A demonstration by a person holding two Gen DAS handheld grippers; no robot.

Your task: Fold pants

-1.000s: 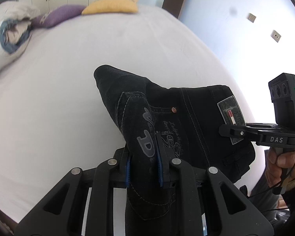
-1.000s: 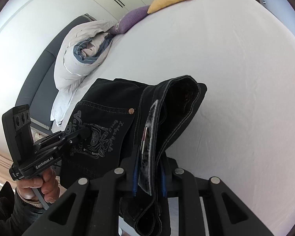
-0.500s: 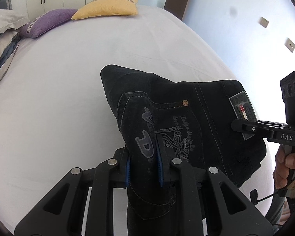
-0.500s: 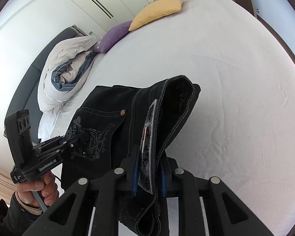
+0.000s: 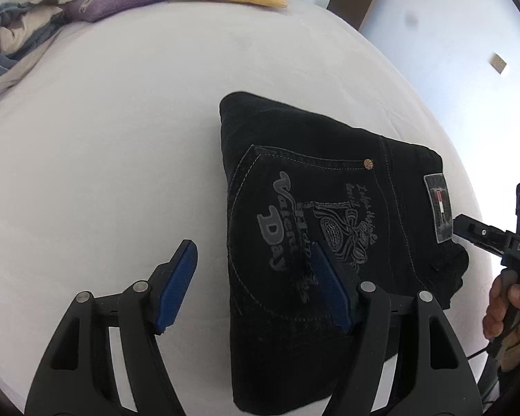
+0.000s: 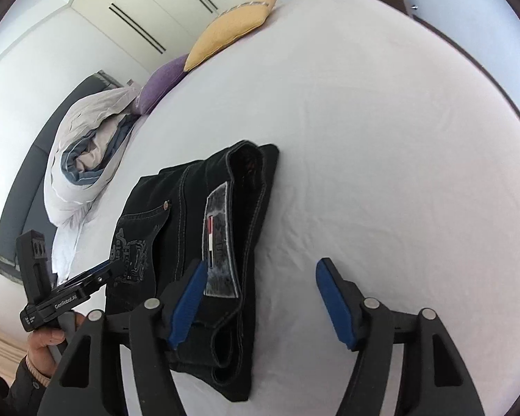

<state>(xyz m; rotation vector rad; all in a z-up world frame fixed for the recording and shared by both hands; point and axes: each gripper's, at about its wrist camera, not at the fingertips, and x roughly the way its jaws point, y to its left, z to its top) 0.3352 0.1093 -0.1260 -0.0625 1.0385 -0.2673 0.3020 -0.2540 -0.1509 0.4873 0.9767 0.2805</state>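
Black jeans (image 5: 329, 242) lie folded into a compact stack on the white bed (image 5: 104, 173), back pocket uppermost, with grey printed lettering on the pocket and a rectangular brand patch (image 5: 438, 208) at the waistband. In the right wrist view the waistband edge of the stack faces the camera, its layers showing one upon another.

Both tools have just let go. The left tool (image 5: 253, 287) stands with its blue pads apart, one over bare sheet and one over the pocket print, neither pressing the cloth. The right tool (image 6: 260, 301) is likewise spread, its pads apart, one just above the patch end of the stack and the other over bare sheet. A person's hand (image 5: 502, 308) grips the handle of the right tool at the edge of the left wrist view.

Judging by the tidy stack, the last fold has been laid down and this is the release step; the task looks nearly or wholly done. The next move probably calls only for lifting both tools straight clear without snagging the top layer, and perhaps pressing the stack flat.

Compared with a second ago, the jeans were then pinched and held up between closed pads in each tool, their fabric draped upward; now they rest flat on the bed, and both pairs of pads have just been opening, with no cloth clamped.
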